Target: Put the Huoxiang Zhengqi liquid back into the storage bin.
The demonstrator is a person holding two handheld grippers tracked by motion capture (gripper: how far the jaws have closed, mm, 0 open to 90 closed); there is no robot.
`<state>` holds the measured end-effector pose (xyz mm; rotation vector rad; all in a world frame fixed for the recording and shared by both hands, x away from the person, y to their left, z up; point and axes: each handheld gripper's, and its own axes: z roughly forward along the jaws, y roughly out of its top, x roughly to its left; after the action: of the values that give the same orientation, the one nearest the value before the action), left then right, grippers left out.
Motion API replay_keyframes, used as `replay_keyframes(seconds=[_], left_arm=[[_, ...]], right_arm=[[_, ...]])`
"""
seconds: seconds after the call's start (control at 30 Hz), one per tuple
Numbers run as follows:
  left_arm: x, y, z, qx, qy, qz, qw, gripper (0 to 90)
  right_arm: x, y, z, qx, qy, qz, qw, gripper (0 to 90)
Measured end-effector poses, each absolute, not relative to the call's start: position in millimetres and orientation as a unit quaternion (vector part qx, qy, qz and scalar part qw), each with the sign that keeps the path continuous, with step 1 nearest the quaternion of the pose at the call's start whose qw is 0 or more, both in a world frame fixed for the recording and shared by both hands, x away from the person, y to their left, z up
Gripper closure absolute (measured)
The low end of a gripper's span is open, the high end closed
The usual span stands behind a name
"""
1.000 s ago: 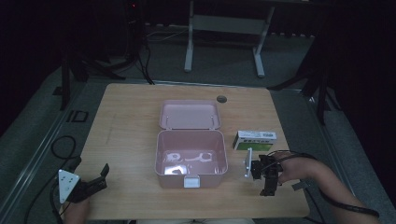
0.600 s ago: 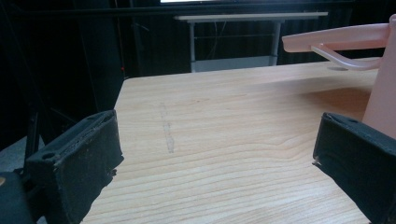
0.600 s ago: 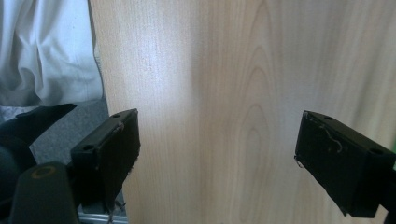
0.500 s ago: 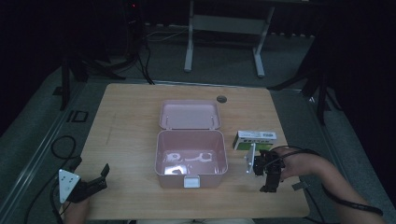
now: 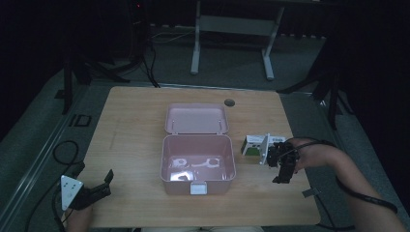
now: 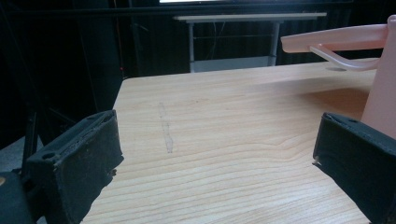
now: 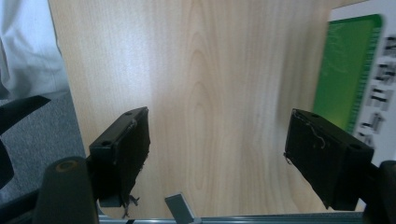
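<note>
At the table's near right, your right gripper (image 5: 283, 169) pointed down at the wood with its jaws spread wide and nothing between them, just beside a white-and-green carton (image 5: 259, 144) that lay flat on the wooden table (image 5: 130, 135). Your left gripper (image 5: 92, 193) sat low at the near left corner, its jaws likewise parted and empty, aimed across the bare boards toward the pink box (image 5: 197, 162). That box stood open at the middle of the table, its lid (image 5: 196, 118) laid back on the far side, with small pale items inside that were too blurred to name.
</note>
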<state>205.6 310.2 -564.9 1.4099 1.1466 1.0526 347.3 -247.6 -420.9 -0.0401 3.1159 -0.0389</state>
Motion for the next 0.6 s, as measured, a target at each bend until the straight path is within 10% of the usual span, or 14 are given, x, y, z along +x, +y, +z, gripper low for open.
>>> replay_keyframes(seconds=[0.6], left_arm=[[206,310,-565,0.582,0.473,0.434,0.499,1.1]], right_arm=[[380,-239,-394,-0.004,0.999,0.011,0.032,16.9]])
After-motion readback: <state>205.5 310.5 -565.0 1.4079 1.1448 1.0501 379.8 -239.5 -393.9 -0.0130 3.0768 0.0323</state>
